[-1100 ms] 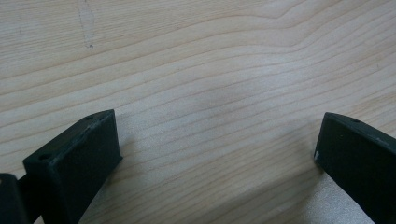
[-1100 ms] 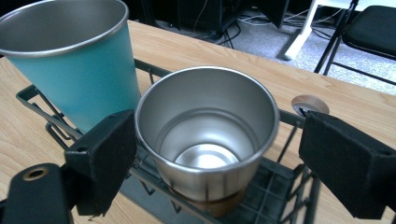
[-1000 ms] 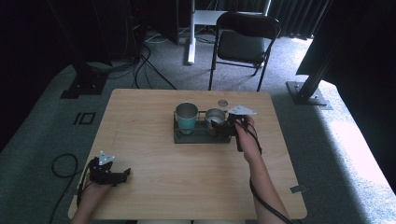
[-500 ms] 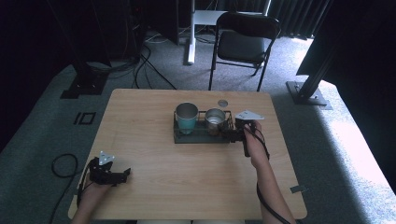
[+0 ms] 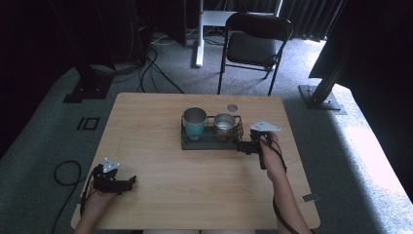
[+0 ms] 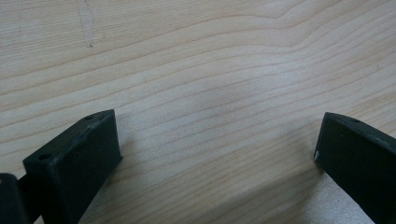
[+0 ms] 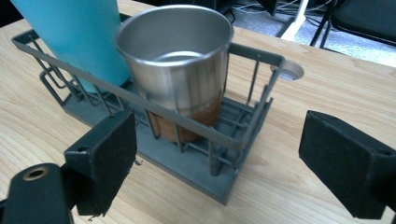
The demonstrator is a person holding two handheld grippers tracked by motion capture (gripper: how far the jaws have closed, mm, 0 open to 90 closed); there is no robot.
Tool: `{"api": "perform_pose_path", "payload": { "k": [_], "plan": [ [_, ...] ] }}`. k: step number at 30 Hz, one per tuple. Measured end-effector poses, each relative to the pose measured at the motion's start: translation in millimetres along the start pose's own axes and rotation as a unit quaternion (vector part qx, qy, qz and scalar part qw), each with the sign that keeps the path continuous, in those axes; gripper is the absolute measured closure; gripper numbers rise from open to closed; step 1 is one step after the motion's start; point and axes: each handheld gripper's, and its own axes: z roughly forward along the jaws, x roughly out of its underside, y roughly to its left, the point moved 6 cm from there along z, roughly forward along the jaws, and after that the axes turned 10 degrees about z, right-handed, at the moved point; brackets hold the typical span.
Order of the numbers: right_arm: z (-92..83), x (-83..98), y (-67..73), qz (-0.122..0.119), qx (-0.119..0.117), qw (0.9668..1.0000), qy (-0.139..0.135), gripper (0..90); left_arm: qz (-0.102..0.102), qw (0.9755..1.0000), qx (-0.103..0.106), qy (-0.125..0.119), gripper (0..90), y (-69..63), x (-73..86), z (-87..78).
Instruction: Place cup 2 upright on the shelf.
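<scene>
We had right hand-held gripper [image 5: 242, 147] at 3 o'clock end of wire rack [image 7: 254, 122], jaws spread wide, gripping nothing, clear of wire. Rack sat just past desk [image 5: 160, 122] centre toward 12 o'clock, steel cup [image 7: 180, 70] in near end, teal tumbler [image 7: 77, 32] at cup's 9 o'clock. Our call: go in level, straddle end rail or cup rim squarely, close slowly, avoid tipping cup. Left hand-held gripper [image 5: 127, 182] rested at 7 o'clock corner, jaws wide, empty, over bare wood.
</scene>
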Motion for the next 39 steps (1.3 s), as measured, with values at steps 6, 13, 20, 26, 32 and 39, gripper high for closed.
{"api": "perform_pose_path", "payload": {
  "k": [6, 13, 20, 26, 32, 39],
  "plan": [
    [-4.7, 10.0, -4.7, 0.005, 0.004, 1.0, 0.0, 11.2, 0.0, 1.0, 0.0, 0.0, 0.7, 0.0, 0.0, 0.0],
    [-9.3, 29.5, -12.0, 0.014, 0.009, 0.9998, 0.004, 11.2, 0.0, 1.0, 0.0, 0.0, 0.7, 0.0, 0.0, 0.0],
    [-13.5, 44.7, -20.1, 0.017, 0.021, 0.9996, 0.011, 11.2, 0.0, 1.0, 0.0, 0.0, 0.7, 0.0, 0.0, 0.0],
    [-17.4, 57.4, -24.7, 0.019, 0.028, 0.9993, 0.017, 11.2, 0.0, 1.0, 0.0, -0.001, 0.7, 0.0, 0.0, 0.1],
    [-20.5, 69.7, -30.3, 0.031, 0.035, 0.9986, 0.024, 11.2, 0.001, 1.0, 0.0, 0.0, 0.7, 0.1, 0.1, 0.0],
    [-24.0, 78.8, -36.2, 0.038, 0.047, 0.9978, 0.028, 11.2, 0.001, 1.0, 0.0, 0.0, 0.7, 0.1, 0.0, 0.0]
  ]
}}
